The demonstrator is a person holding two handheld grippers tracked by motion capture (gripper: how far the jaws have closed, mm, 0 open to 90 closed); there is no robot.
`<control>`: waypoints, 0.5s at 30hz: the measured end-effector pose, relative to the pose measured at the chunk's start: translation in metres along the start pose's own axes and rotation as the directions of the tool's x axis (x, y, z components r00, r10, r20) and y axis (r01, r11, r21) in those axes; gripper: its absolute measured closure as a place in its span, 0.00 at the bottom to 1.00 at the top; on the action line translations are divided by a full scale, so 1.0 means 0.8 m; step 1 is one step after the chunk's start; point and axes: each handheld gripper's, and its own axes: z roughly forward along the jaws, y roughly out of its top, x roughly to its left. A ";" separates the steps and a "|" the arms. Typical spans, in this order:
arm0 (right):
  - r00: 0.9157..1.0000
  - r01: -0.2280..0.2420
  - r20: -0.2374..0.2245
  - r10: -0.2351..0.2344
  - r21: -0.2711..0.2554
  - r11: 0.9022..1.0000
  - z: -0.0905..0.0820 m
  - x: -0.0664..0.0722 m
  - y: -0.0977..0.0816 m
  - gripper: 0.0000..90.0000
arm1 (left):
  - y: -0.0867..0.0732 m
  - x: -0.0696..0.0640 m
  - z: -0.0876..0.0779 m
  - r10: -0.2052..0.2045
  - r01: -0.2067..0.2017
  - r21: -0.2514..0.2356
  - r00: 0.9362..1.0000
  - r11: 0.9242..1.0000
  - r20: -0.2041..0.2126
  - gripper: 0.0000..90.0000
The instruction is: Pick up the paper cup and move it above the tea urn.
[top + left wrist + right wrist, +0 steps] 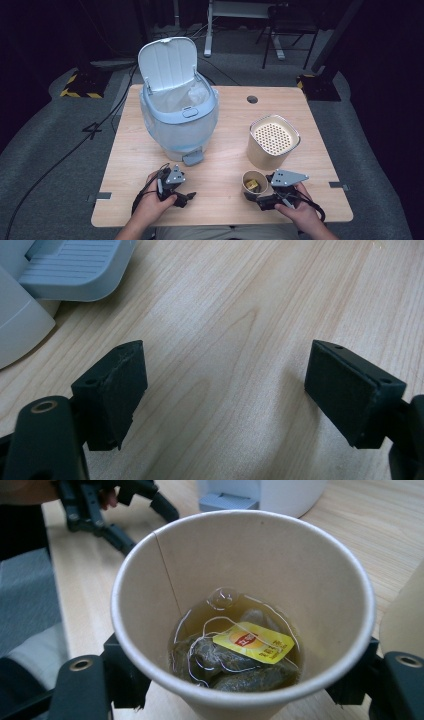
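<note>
A brown paper cup (240, 555) stands near the table's front edge, right of centre, also visible from above (253, 184). It holds tea with tea bags and a yellow tag (252, 642). My right gripper (245, 680) is shut on the cup, one jaw against each side low on its wall; from above that gripper (253, 194) sits just in front of the cup. My left gripper (225, 380) is open over bare wood, near the bin's pedal (70, 270). In the high view the left gripper (186, 198) rests at the front left.
A white and blue pedal bin (177, 115) with its lid up and a plastic liner stands at the table's centre left. A tan cylinder with a perforated top (273, 141) stands just behind the cup. The wooden table (225, 165) has a cable hole (252, 99) at the back.
</note>
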 end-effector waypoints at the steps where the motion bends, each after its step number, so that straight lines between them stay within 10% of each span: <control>1: 1.000 0.000 -0.006 0.000 0.010 1.000 -0.003 0.000 0.003 0.32 | 0.000 0.000 0.000 0.000 0.000 0.000 1.000 1.000 0.000 0.20; 15: 0.999 0.038 -0.014 -0.038 0.008 0.999 -0.040 -0.015 0.039 0.32 | 0.001 0.002 0.001 0.009 -0.009 0.004 1.000 1.000 0.010 0.19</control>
